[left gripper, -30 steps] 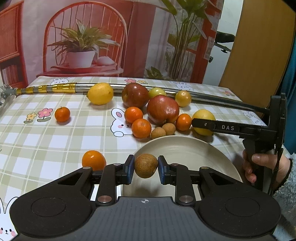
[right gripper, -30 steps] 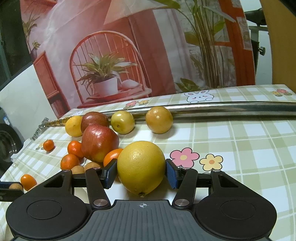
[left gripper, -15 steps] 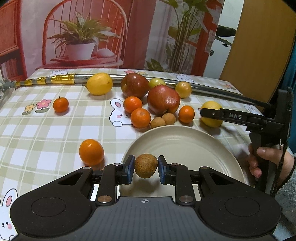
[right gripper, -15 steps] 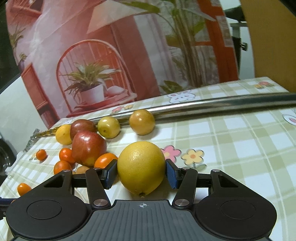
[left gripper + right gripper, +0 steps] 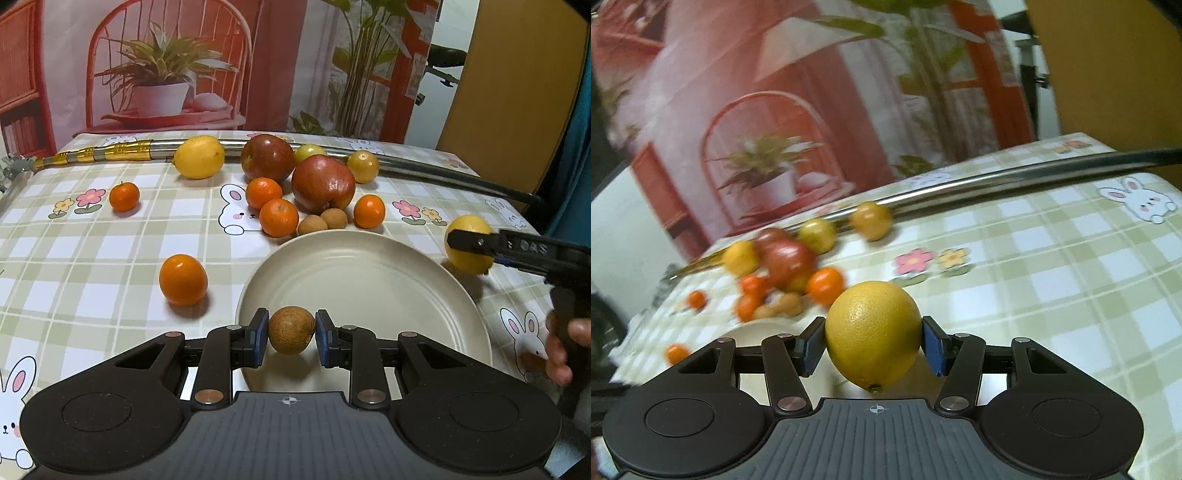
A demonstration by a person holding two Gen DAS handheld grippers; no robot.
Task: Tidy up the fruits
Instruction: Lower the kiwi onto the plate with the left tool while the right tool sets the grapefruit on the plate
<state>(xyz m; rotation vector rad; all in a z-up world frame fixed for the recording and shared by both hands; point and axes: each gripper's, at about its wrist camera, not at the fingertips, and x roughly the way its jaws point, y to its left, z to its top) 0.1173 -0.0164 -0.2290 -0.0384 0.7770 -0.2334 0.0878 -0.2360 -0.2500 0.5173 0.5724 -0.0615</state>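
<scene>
My left gripper (image 5: 290, 336) is shut on a small brown longan (image 5: 291, 329), held over the near rim of the beige plate (image 5: 365, 280). My right gripper (image 5: 873, 341) is shut on a large yellow lemon (image 5: 873, 332), lifted above the tablecloth. In the left wrist view that lemon (image 5: 466, 254) hangs just right of the plate, pinched by the right gripper's dark finger. Behind the plate lie two red apples (image 5: 322, 182), several small oranges (image 5: 279, 217), two more longans (image 5: 322, 221) and another lemon (image 5: 198, 157).
A long metal rod (image 5: 424, 168) with a gold handle lies along the far side of the table. A lone orange (image 5: 183, 279) sits left of the plate and a smaller one (image 5: 124, 196) farther left. A hand (image 5: 561, 350) grips the right gripper's handle at the right edge.
The right gripper has lifted the lemon and drawn it back to the right, away from the fruit pile, beside the plate. The left gripper has pulled back slightly, still holding the longan.
</scene>
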